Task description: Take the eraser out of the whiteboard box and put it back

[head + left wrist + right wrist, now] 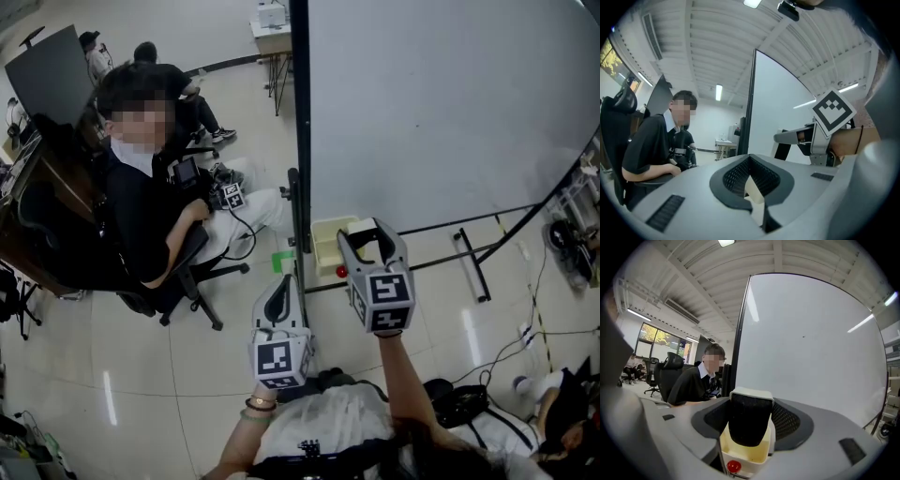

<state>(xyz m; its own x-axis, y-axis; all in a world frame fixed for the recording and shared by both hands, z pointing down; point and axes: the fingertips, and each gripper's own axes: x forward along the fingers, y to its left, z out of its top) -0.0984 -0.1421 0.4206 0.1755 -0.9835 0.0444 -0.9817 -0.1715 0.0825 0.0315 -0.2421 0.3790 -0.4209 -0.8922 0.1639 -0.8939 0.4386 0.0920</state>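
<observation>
While the right claw (750, 400) clamps the eraser (748, 423) above the box (740, 454) by the whiteboard (811, 343), the left claw (750, 161) hangs level, pinched together and empty.

- The floor (141, 394) is pale, glossy tile that mirrors the ceiling lights as bright streaks.
- A large whiteboard (441, 103) in a dark frame fills the far right; the dark feet of its stand (471, 264) rest on the floor.
- At the left a person in a dark top (141, 197) sits on a black swivel chair (183, 281).
- Behind that person, at the far left, stands a dark panel (47, 75).
- A small pale table (272, 26) stands far off, just past the whiteboard's left edge.
- Cables (536, 323) trail over the floor at the right.
- The ceiling (717, 268) is white and ribbed, with beams and a strip light (717, 92).
- Windows (661, 341) at the far left show foliage.
</observation>
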